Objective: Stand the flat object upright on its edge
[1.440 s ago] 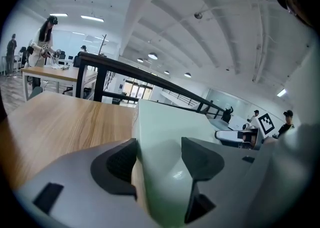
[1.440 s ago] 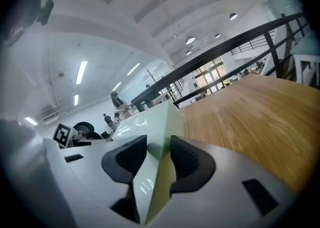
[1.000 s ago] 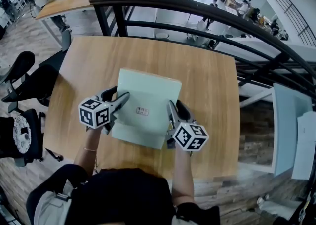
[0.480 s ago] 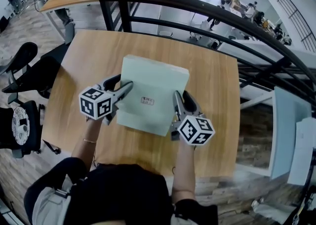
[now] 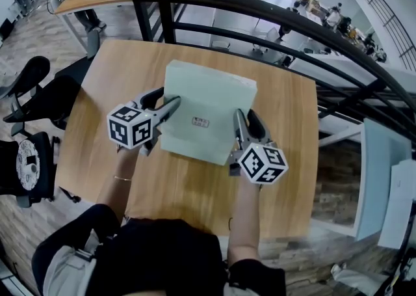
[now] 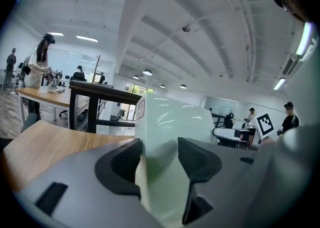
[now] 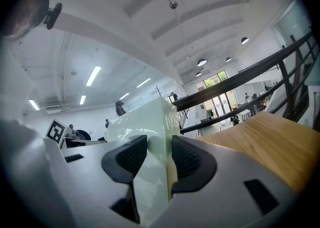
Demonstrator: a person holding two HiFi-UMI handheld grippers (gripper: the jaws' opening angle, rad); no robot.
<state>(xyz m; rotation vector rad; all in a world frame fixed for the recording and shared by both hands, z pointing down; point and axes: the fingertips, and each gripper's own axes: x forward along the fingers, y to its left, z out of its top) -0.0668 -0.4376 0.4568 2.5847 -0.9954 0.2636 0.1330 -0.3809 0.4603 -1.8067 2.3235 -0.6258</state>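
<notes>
Left gripper [image 5: 166, 102]: jaws clamped on the left side edge of the pale green box [image 5: 208, 103]. In the left gripper view, both dark pads [image 6: 197, 158] press on the box's two faces.
Right gripper [image 5: 246, 119]: closed on the opposite, right side edge of the same box. In the right gripper view, a ribbed pad [image 7: 186, 161] bears on each face.
Marker cubes: one on each gripper, left [image 5: 132, 127] and right [image 5: 263, 163], both nearer the person than the jaws.
Box: flat, held between the two grippers over the middle of the table and tilted. Both gripper views show it rising towards the ceiling. Its near edge sits low by the tabletop; I cannot tell whether it touches.
Label [image 5: 201, 121]: small, on the box's broad upward face; print too small to read.
Table [image 5: 286, 158]: light wood.
Railing [image 5: 260, 8]: dark, curved, just beyond the table's far edge.
Office chair [image 5: 32, 86]: black, to the table's left.
</notes>
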